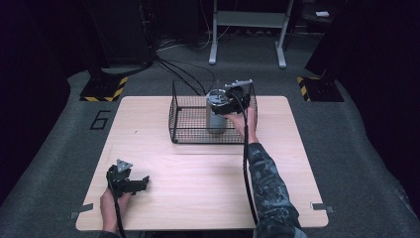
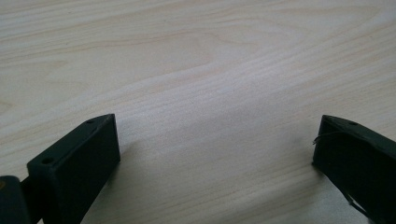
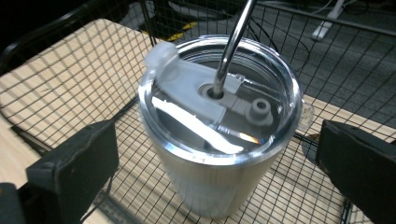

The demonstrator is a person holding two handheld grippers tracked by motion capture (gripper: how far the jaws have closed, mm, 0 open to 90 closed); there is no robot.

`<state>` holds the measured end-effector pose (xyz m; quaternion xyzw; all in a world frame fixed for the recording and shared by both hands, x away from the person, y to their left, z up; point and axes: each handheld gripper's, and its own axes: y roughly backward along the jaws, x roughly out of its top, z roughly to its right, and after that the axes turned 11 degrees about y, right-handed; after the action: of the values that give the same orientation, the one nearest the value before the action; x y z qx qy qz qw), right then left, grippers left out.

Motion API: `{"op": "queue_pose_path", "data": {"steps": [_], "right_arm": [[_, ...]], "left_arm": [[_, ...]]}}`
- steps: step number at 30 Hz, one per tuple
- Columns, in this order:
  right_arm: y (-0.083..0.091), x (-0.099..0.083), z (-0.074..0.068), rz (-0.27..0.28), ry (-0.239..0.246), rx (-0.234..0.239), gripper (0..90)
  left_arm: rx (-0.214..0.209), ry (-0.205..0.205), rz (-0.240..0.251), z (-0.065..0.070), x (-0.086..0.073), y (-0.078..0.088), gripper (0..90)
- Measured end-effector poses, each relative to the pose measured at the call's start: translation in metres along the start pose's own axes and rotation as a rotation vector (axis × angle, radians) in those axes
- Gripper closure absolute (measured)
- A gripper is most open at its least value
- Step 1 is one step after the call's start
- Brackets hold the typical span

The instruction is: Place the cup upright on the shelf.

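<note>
Standing upright inside the wire basket [image 1: 183, 106] at the far side of the table [image 1: 198, 178], the steel tumbler [image 3: 219, 154] looks rigid, smooth and likely slippery, its clear lid [image 3: 219, 100] and metal straw [image 3: 233, 42] poor places to grab. The right gripper [image 3: 219, 163] hangs wide open around its upper wall, gripping nothing; a squeeze just below the lid rim seems safest. The left gripper [image 2: 215, 154] rests open and empty on the table.

a pale wooden table [image 1: 198, 188] on grey carpet [image 1: 356, 148], hazard-striped stand feet [image 1: 101, 89] behind
</note>
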<state>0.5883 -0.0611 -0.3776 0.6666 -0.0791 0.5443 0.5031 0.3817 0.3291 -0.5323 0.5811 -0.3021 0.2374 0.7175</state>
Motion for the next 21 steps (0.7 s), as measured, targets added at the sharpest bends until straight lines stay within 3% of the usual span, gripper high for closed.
{"op": "queue_pose_path", "data": {"steps": [11,17,21], "right_arm": [[0.053,-0.011,-0.018,0.022,0.093,0.017,0.0],[0.086,-0.03,-0.033,0.053,0.146,0.008,0.0],[0.104,-0.046,-0.04,0.055,0.153,-0.005,0.0]], "left_arm": [[0.0,0.0,0.0,0.0,0.0,0.0,0.3],[0.0,0.0,0.0,0.0,0.0,0.0,0.3],[0.0,0.0,0.002,0.0,0.0,0.0,0.4]]}}
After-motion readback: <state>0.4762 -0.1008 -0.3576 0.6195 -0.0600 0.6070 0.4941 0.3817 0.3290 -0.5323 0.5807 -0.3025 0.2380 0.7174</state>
